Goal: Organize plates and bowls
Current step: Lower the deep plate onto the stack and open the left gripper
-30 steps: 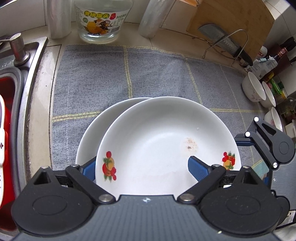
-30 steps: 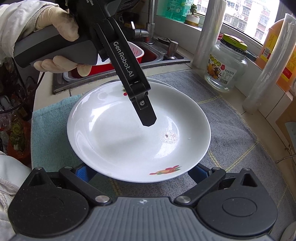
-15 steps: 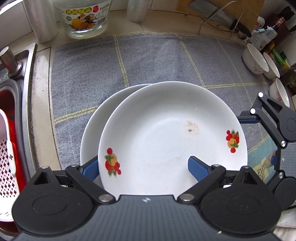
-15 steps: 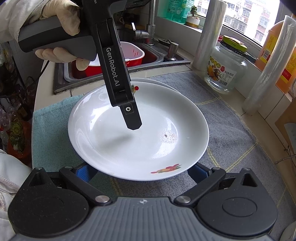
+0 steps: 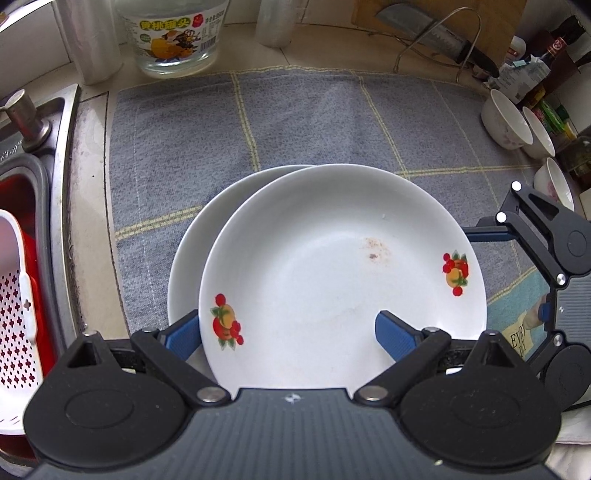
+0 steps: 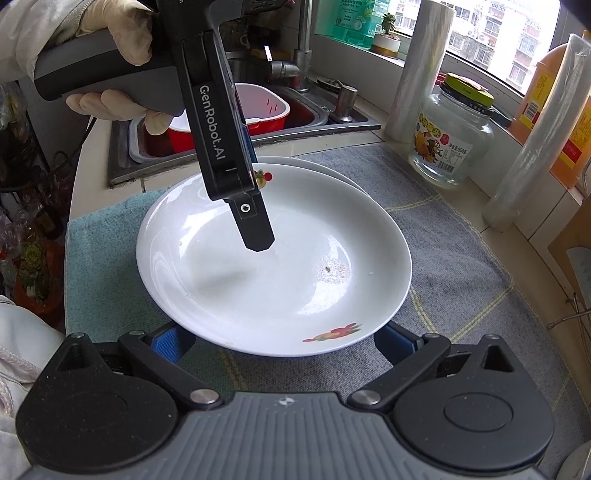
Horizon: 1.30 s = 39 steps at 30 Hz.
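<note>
Two white plates with fruit decals lie stacked and offset on a grey towel point(image 5: 314, 118). The top plate point(image 5: 332, 273) point(image 6: 273, 269) half covers the lower plate point(image 5: 192, 266) point(image 6: 317, 166). My left gripper point(image 5: 288, 334) is open and straddles the top plate's near rim: one blue pad point(image 5: 181, 334) is outside it, the other inside the dish. One left finger point(image 6: 256, 232) hangs just above the plate's floor. My right gripper point(image 6: 282, 341) is open at the opposite rim, which overlaps both its blue pads. Three small white bowls point(image 5: 506, 122) stand at the towel's right edge.
A steel sink point(image 5: 55, 192) with a red basin and a white colander point(image 5: 18, 306) lies left of the towel. A glass jar point(image 5: 173, 33) point(image 6: 450, 140), film rolls point(image 6: 417, 74) and a cleaver on a wire rack point(image 5: 436, 33) line the back. A gloved hand point(image 6: 110, 107) holds the left gripper.
The left gripper has rolled and tipped steeper over the plate, so its finger stands more upright and a little nearer the plate's left side. Both plates and the right gripper have stayed put.
</note>
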Each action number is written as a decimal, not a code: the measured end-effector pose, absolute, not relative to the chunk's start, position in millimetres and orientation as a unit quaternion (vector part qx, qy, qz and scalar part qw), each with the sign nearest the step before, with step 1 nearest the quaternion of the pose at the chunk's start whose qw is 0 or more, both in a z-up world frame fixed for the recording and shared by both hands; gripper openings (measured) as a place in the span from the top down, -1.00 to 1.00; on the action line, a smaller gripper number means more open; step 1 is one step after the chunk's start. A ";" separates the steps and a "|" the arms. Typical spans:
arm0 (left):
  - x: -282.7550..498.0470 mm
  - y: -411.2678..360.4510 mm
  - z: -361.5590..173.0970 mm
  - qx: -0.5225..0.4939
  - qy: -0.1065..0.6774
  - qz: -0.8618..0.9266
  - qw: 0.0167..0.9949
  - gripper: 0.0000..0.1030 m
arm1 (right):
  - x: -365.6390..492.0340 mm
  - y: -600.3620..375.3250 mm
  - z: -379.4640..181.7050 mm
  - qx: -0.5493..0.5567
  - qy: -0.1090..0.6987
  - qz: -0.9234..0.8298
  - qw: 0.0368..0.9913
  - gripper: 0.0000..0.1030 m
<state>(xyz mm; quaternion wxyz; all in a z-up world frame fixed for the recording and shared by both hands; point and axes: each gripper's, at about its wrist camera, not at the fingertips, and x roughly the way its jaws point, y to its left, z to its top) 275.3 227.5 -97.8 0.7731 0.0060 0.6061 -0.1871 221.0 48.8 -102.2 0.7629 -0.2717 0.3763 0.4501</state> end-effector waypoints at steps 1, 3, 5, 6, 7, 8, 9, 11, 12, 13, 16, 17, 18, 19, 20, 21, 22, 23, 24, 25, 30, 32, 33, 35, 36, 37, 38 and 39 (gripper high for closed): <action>274.5 228.2 -97.3 0.005 0.606 -0.187 0.773 -0.87 | 220.8 48.9 -101.9 -0.272 0.376 0.450 0.763 -1.00; 273.6 229.4 -97.0 0.002 0.605 -0.187 0.774 -0.87 | 220.8 48.8 -101.5 -0.272 0.376 0.450 0.763 -1.00; 274.0 228.5 -97.4 0.004 0.605 -0.187 0.774 -0.87 | 220.7 48.7 -101.0 -0.272 0.375 0.450 0.763 -1.00; 273.9 228.2 -97.0 0.006 0.605 -0.186 0.774 -0.87 | 220.6 48.5 -101.0 -0.272 0.375 0.450 0.763 -1.00; 273.4 228.4 -96.2 0.007 0.605 -0.185 0.775 -0.87 | 220.6 48.3 -100.7 -0.271 0.375 0.450 0.764 -1.00; 272.8 229.1 -95.9 0.006 0.604 -0.185 0.775 -0.87 | 220.5 48.2 -100.5 -0.271 0.375 0.450 0.764 -1.00; 272.6 229.6 -95.6 0.006 0.605 -0.186 0.774 -0.87 | 220.4 48.1 -100.5 -0.272 0.375 0.450 0.764 -1.00; 272.6 230.1 -96.0 0.007 0.607 -0.188 0.772 -0.87 | 220.6 48.2 -100.6 -0.271 0.375 0.450 0.764 -1.00; 272.3 229.2 -96.0 0.012 0.609 -0.190 0.770 -0.87 | 220.5 47.9 -100.8 -0.271 0.375 0.451 0.763 -1.00; 272.4 227.8 -95.9 0.017 0.611 -0.190 0.769 -0.88 | 220.2 48.1 -100.7 -0.271 0.376 0.451 0.763 -1.00; 273.8 224.4 -96.3 0.030 0.614 -0.193 0.765 -0.88 | 219.4 47.8 -99.9 -0.270 0.376 0.449 0.764 -1.00; 274.3 222.4 -96.6 0.035 0.615 -0.193 0.764 -0.88 | 219.6 47.5 -99.4 -0.269 0.377 0.449 0.764 -1.00; 275.0 219.6 -97.3 0.044 0.617 -0.193 0.762 -0.88 | 219.7 47.2 -99.0 -0.269 0.377 0.449 0.764 -1.00; 275.3 216.5 -97.8 0.055 0.618 -0.193 0.760 -0.88 | 219.9 47.2 -98.7 -0.270 0.377 0.448 0.764 -1.00; 275.2 212.7 -98.3 0.068 0.618 -0.194 0.759 -0.88 | 220.1 47.1 -98.5 -0.270 0.377 0.448 0.765 -1.00; 275.0 208.6 -98.8 0.083 0.618 -0.194 0.757 -0.88 | 220.4 46.9 -98.3 -0.269 0.377 0.447 0.765 -1.00; 274.9 204.0 -99.7 0.101 0.618 -0.193 0.755 -0.88 | 220.7 46.9 -98.3 -0.269 0.378 0.447 0.765 -1.00; 275.0 200.4 -100.4 0.114 0.618 -0.193 0.754 -0.88 | 220.6 47.1 -98.3 -0.269 0.378 0.447 0.765 -1.00; 275.2 197.7 -101.1 0.123 0.617 -0.193 0.753 -0.88 | 220.6 47.1 -98.3 -0.269 0.379 0.446 0.765 -1.00; 275.7 195.6 -102.2 0.130 0.617 -0.194 0.751 -0.89 | 220.4 46.9 -98.3 -0.269 0.379 0.447 0.765 -1.00; 279.9 194.2 -102.4 0.133 0.622 -0.195 0.747 -0.88 | 219.6 45.6 -98.0 -0.266 0.377 0.447 0.766 -1.00; 280.8 193.8 -101.6 0.133 0.623 -0.195 0.746 -0.88 | 219.8 45.5 -97.9 -0.264 0.378 0.447 0.767 -1.00; 281.3 194.0 -101.2 0.132 0.623 -0.195 0.746 -0.88 | 220.0 45.3 -98.0 -0.264 0.378 0.447 0.767 -1.00; 283.8 194.9 -100.5 0.124 0.625 -0.196 0.745 -0.87 | 219.0 45.2 -97.5 -0.264 0.376 0.447 0.768 -1.00; 285.2 197.0 -98.7 0.117 0.625 -0.195 0.747 -0.87 | 218.1 44.9 -96.9 -0.266 0.373 0.449 0.767 -1.00; 286.2 198.6 -96.4 0.114 0.623 -0.194 0.749 -0.87 | 217.2 45.1 -96.4 -0.267 0.372 0.449 0.767 -1.00; 286.7 199.7 -93.1 0.114 0.619 -0.193 0.753 -0.87 | 217.4 45.1 -96.1 -0.266 0.372 0.448 0.768 -1.00; 287.6 200.7 -90.6 0.114 0.616 -0.193 0.755 -0.87 | 217.8 45.1 -96.2 -0.265 0.372 0.449 0.768 -1.00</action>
